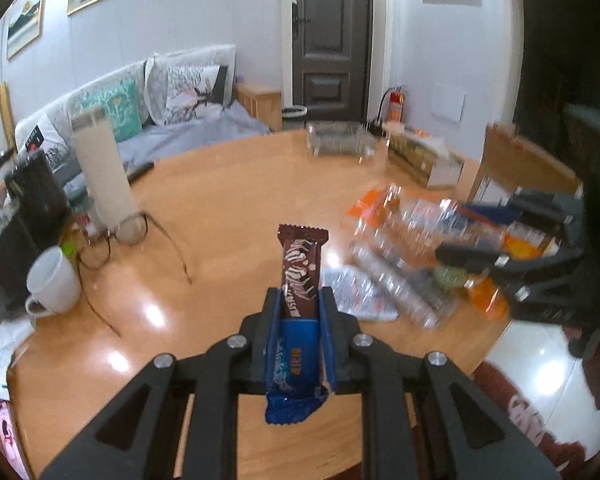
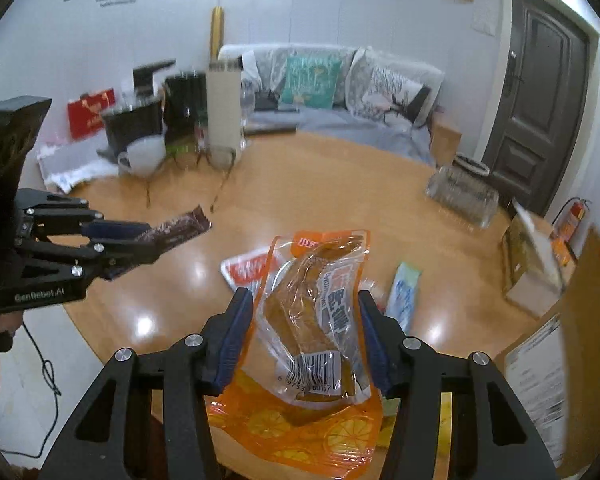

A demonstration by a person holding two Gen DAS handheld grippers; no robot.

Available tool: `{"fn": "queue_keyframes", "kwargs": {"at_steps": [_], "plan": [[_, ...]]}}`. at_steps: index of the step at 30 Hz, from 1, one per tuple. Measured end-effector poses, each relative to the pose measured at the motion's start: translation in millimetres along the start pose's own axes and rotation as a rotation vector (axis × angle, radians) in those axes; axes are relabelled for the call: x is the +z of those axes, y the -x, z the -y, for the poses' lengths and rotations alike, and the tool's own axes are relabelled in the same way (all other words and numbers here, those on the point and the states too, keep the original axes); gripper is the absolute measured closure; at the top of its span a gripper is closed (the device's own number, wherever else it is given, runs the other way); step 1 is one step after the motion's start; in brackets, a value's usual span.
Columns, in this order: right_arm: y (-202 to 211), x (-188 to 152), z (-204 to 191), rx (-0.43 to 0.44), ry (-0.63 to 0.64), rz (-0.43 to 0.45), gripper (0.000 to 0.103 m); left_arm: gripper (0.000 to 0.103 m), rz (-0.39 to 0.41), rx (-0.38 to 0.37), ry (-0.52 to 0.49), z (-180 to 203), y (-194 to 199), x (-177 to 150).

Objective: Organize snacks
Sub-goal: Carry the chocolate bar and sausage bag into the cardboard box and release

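In the left wrist view my left gripper (image 1: 300,294) is shut on a brown chocolate bar (image 1: 302,264) that sticks out past the fingertips. A blue wrapped bar (image 1: 296,360) sits between the same fingers, nearer the camera. The right wrist view shows that gripper (image 2: 156,236) at the left, above the table, with the brown bar (image 2: 180,228). My right gripper (image 2: 305,300) is shut on a clear and orange packet (image 2: 316,308) with brown pieces inside. An orange citrus-print packet (image 2: 300,436) shows below it; whether it is held I cannot tell. In the left wrist view the right gripper (image 1: 466,256) is blurred over a snack pile (image 1: 400,248).
On the round wooden table (image 1: 220,208) lie an orange-white packet (image 2: 246,270) and a pale blue packet (image 2: 404,296). A clear tray (image 1: 340,138), tissue box (image 1: 424,160) and cardboard box (image 1: 520,160) stand at the back right. A mug (image 1: 54,280), glasses (image 1: 132,232) and tall cylinder (image 1: 104,172) crowd the left.
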State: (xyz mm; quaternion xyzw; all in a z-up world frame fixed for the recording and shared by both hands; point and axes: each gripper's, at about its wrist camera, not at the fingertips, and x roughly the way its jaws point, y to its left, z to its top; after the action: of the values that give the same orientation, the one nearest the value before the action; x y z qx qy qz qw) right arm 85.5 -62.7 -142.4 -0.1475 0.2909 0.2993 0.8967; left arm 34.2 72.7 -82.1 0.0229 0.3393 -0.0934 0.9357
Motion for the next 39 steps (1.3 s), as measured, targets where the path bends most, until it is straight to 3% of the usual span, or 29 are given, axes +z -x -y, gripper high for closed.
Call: {"fn": "queue_keyframes", "kwargs": {"at_steps": [9, 18, 27, 36, 38, 39], "plan": [[55.5, 21.3, 36.2, 0.0, -0.071, 0.118, 0.058, 0.087, 0.13, -0.058, -0.083, 43.5, 51.2, 68.5], [149.5, 35.9, 106.9, -0.096, -0.157, 0.257, 0.058, 0.087, 0.211, -0.231, -0.211, 144.7, 72.2, 152.3], [183.6, -15.4, 200.6, -0.181, -0.311, 0.244, 0.058, 0.087, 0.093, -0.407, -0.31, 265.3, 10.3, 198.6], [157.5, -61.1, 255.6, -0.189, -0.381, 0.184, 0.058, 0.087, -0.078, -0.429, -0.368, 340.8, -76.2, 200.9], [150.7, -67.2, 261.8, -0.179, -0.385, 0.169, 0.076, 0.087, -0.107, -0.419, -0.375, 350.1, -88.5, 196.8], [146.2, -69.5, 266.3, -0.175, -0.387, 0.157, 0.077, 0.086, -0.124, -0.415, -0.375, 352.9, -95.9, 195.3]]}}
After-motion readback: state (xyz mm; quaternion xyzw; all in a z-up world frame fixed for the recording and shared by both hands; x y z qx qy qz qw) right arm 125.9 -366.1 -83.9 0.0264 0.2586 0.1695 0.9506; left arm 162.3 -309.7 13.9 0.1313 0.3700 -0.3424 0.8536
